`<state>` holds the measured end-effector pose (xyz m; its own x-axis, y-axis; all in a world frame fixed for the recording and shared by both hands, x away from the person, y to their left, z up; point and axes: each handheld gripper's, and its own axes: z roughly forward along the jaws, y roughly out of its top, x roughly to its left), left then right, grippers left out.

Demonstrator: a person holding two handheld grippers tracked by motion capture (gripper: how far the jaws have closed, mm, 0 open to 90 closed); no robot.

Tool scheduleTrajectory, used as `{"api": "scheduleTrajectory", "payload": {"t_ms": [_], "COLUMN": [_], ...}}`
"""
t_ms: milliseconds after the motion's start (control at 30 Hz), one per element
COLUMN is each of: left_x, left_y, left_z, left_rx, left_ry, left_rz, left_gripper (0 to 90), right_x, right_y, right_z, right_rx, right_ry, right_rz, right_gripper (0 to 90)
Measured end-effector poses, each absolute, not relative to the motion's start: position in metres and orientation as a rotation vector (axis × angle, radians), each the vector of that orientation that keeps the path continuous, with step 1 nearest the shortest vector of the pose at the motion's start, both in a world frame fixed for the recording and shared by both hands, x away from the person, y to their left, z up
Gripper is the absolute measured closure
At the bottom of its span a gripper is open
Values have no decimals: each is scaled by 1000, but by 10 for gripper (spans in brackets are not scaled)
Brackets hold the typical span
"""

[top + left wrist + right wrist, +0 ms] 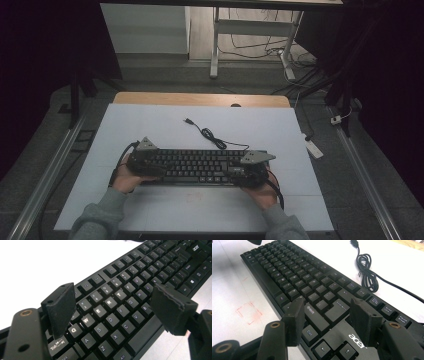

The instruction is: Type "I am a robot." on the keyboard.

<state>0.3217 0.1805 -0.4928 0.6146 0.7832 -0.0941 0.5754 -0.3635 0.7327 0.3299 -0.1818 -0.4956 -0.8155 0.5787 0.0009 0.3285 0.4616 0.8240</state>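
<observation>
High view: black keyboard [200,166] lies flat across the middle of the white tabletop [150,120], its cable [210,134] coiled loosely just behind it w/ the plug end free. Left gripper [145,161] sits at the keyboard's left end, right gripper [250,169] at its right end, a hand behind each. Left gripper view: fingers [61,308] stand wide apart above the letter rows, Q-W-E-R-T between them, pads not pressing on anything. Right gripper view: fingers [295,318] also spread apart, hovering over the right-hand end near the Ctrl key, arrow keys and logo; nothing clamped. A faint red square mark [249,312] shows on the tabletop in front of the keyboard. Judgement: looks like both ends are being lined up for a two-handed grab. To do it well, drop each gripper so one finger goes under the edge & one on top, avoid mashing keys, close both evenly, keep it level, mind the cable dragging.
</observation>
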Motion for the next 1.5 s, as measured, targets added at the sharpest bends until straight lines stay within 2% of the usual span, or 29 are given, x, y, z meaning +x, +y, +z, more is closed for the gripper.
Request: {"api": "scheduleTrajectory", "payload": {"t_ms": [333, 500, 667, 933, 1500], "left_x": [322, 321, 321, 325, 339], "left_y": [181, 182, 183, 176, 154], "left_z": [-492, -492, -491, -495, -515], "left_rx": [2057, 2038, 2016, 2034, 2142], "left_ry": [1074, 1078, 1066, 1021, 1015], "left_rz": [362, 385, 384, 347, 311], "left_gripper": [250, 302, 470, 873, 890], "right_x": [330, 330, 331, 331, 331], "right_y": [-182, -182, -183, -181, -179], "right_z": [-496, -496, -497, -499, -502], "right_rx": [772, 770, 775, 771, 772], "right_ry": [2436, 2437, 2438, 2443, 2461], "right_rz": [1278, 1273, 1263, 1263, 1240], "right_gripper": [461, 462, 463, 464, 466]}}
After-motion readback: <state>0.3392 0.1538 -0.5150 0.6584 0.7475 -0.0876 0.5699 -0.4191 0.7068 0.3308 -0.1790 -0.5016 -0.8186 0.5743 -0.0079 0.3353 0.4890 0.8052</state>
